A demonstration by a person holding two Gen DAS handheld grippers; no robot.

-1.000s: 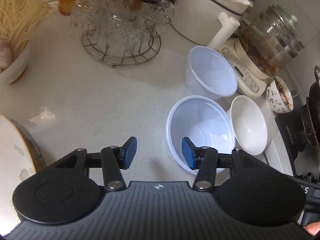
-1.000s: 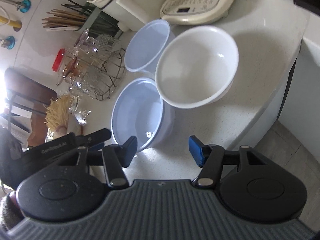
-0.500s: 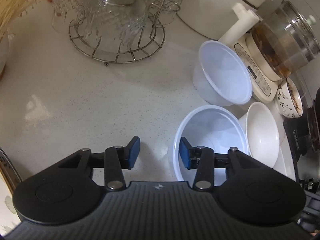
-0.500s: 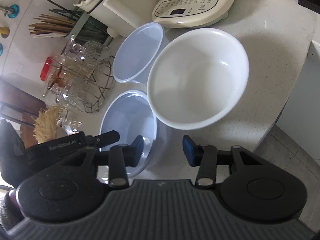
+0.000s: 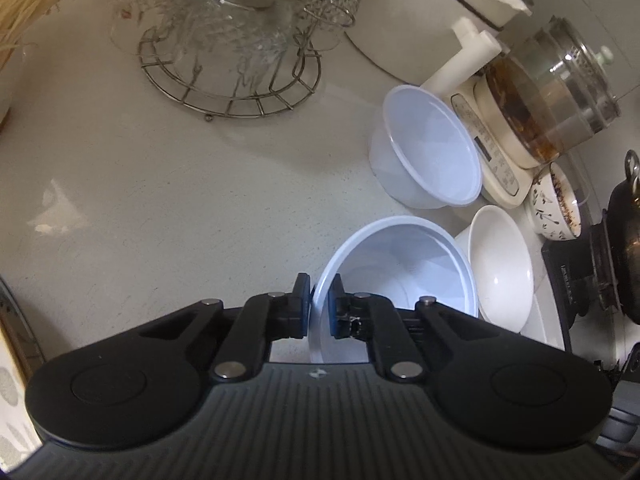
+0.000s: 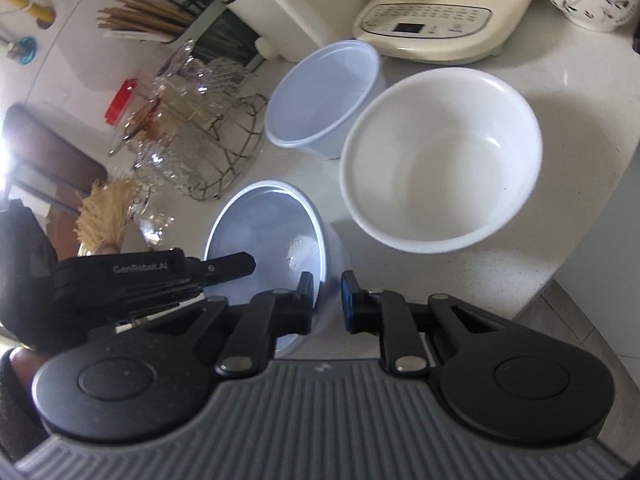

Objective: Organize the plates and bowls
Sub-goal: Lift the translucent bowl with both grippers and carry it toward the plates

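Three bowls stand together on the pale counter. The near translucent plastic bowl (image 5: 400, 272) (image 6: 272, 232) is held from two sides. My left gripper (image 5: 319, 304) has its jaws closing tight on the bowl's near rim, one pad inside and one outside. The right gripper (image 6: 327, 300) closes its jaws the same way over the bowl's right wall. In the right wrist view the left gripper (image 6: 236, 264) reaches over the bowl's left edge. A second plastic bowl (image 5: 428, 148) (image 6: 324, 96) stands behind. A white ceramic bowl (image 5: 500, 268) (image 6: 440, 160) sits to the right, touching nothing I hold.
A wire rack of glassware (image 5: 232, 60) (image 6: 200, 136) stands behind on the left. A cream kettle base (image 5: 496, 160) (image 6: 432, 28) and a patterned bowl (image 5: 556, 204) crowd the back right, beside a black stove pot (image 5: 624, 240). The counter edge (image 6: 560, 272) runs close on the right.
Both grippers went from open to shut on the near plastic bowl's rim. The left one moved forward and down over it; the right one rolled slightly.
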